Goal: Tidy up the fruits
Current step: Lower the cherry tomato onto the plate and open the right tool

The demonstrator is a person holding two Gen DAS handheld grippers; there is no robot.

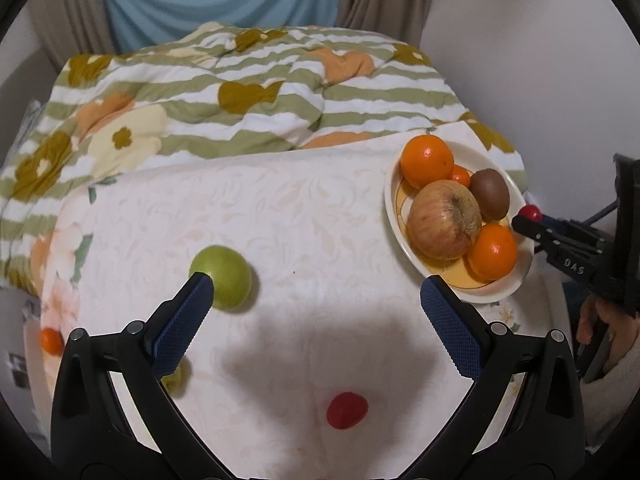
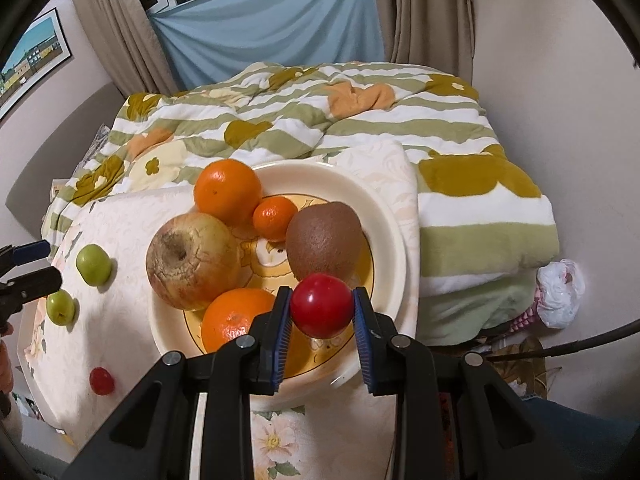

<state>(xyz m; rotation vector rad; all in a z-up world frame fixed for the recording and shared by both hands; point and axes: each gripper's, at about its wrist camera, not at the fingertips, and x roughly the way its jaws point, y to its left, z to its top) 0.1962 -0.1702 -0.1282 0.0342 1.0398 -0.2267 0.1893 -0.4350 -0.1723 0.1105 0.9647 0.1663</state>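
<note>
A cream plate (image 2: 384, 216) (image 1: 394, 200) holds an apple (image 2: 192, 260), two large oranges (image 2: 226, 190), a small mandarin (image 2: 274, 218) and a kiwi (image 2: 324, 238). My right gripper (image 2: 322, 312) is shut on a small red fruit (image 2: 322, 306) just above the plate's near rim; it shows in the left wrist view (image 1: 528, 213). My left gripper (image 1: 316, 292) is open over the pale cloth; its left fingertip (image 1: 202, 284) is against a green fruit (image 1: 224, 276). Loose on the cloth are a second green fruit (image 2: 60, 308), a red fruit (image 1: 346, 410) and a small orange (image 1: 51, 340).
A striped flowered quilt (image 1: 248, 92) lies bunched behind the cloth-covered surface. Curtains and a blue sheet (image 2: 272, 20) hang at the back. A white plastic bag (image 2: 558, 292) sits low at the right, by the wall.
</note>
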